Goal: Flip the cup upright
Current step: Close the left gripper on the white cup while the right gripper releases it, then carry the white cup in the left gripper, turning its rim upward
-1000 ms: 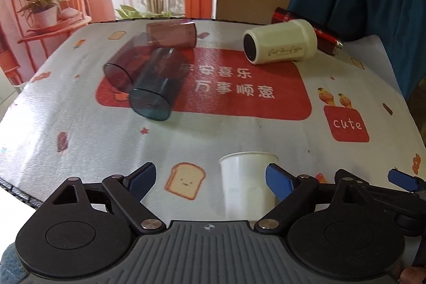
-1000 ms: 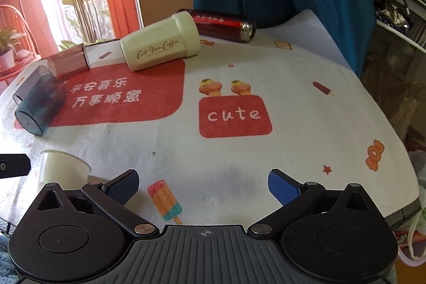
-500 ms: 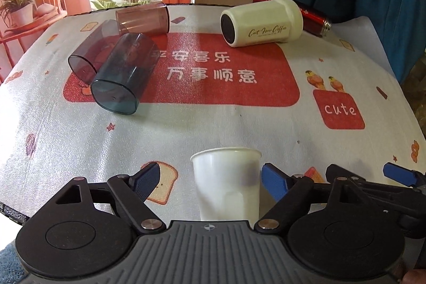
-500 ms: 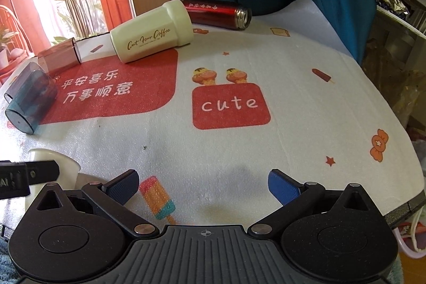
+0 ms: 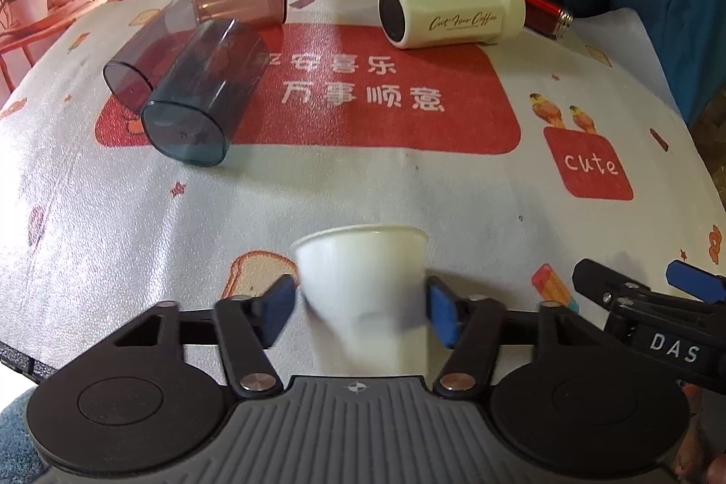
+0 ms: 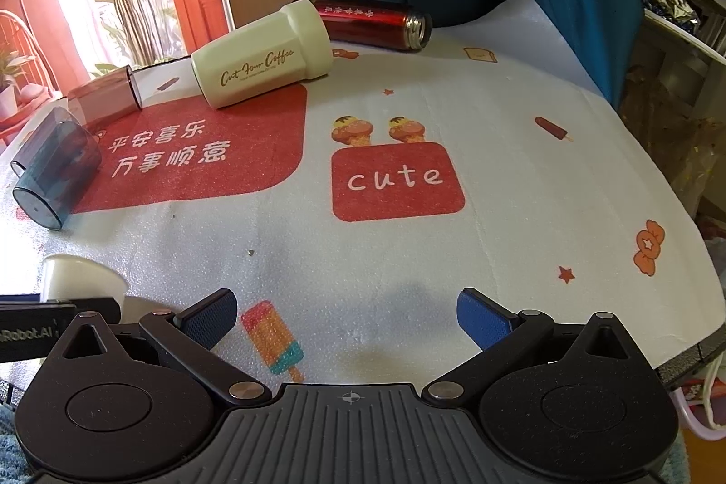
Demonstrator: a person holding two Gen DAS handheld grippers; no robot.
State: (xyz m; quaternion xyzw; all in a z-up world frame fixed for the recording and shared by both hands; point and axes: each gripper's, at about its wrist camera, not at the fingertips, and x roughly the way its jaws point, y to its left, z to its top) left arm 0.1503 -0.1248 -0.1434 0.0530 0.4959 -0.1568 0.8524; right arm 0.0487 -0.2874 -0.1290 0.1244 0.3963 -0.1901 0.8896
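Only the left tool [image 5: 360, 302] frames the paper cup [image 5: 363, 280] whole.

Both cameras sit low at the counter's [image 5: 453, 184] near edge, looking across it toward the far side, the left view beside the right; both catch the cream tumbler [image 5: 453, 7] [image 6: 263, 57].

My left claw [image 5: 360, 309] has blue pads around a white paper cup [image 5: 363, 275]. The table [image 5: 317, 189] cover is white with red panels, white lettering and cartoon toast and ice creams.
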